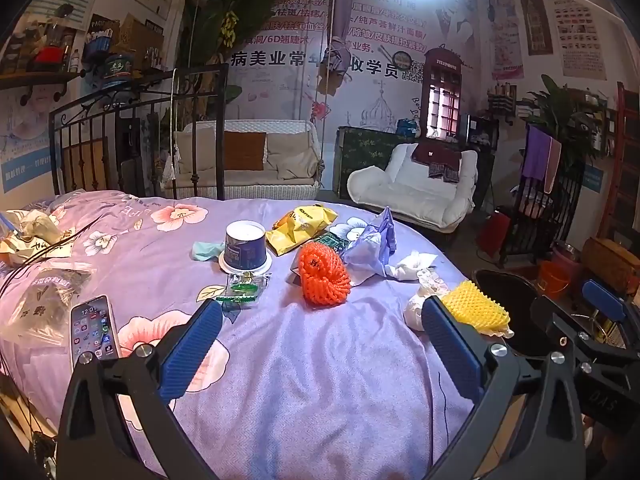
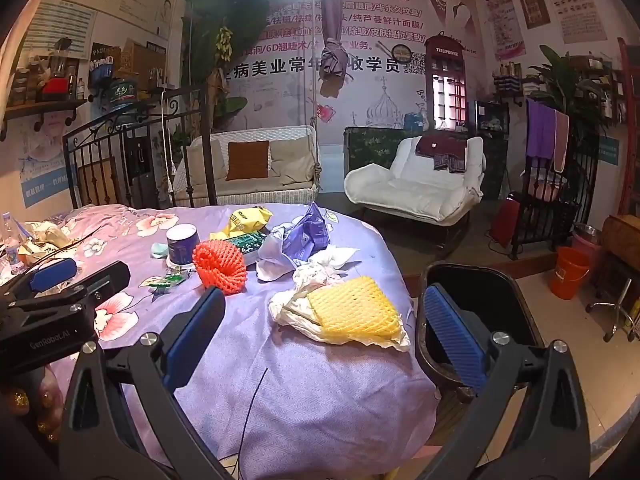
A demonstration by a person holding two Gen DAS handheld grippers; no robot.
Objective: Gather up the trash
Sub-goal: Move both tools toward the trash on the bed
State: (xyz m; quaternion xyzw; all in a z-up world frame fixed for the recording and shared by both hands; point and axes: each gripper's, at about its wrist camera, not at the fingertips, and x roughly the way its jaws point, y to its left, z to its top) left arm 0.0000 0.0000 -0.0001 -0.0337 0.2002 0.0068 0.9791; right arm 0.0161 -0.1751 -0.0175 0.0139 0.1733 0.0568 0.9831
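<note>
Trash lies on a purple floral bedspread (image 1: 304,360). An orange foam net (image 1: 323,274) sits mid-bed, also in the right wrist view (image 2: 220,266). A yellow foam net (image 2: 354,312) rests on crumpled white paper (image 2: 288,312) at the bed's right edge. Behind are a blue-white paper cup (image 1: 245,246), a yellow snack bag (image 1: 300,226), a purple wrapper (image 1: 374,244), white tissue (image 1: 412,266) and a small green wrapper (image 1: 244,288). A black trash bin (image 2: 480,292) stands beside the bed. My left gripper (image 1: 322,340) is open and empty, short of the orange net. My right gripper (image 2: 324,330) is open, empty, around the yellow net's near side.
A phone (image 1: 94,328) lies at the bed's left, next to plastic bags (image 1: 40,300) and more wrappers (image 1: 28,236). A black cable (image 2: 252,400) crosses the near bedspread. An iron bed frame (image 1: 140,128), sofas and an orange bucket (image 2: 568,272) stand beyond.
</note>
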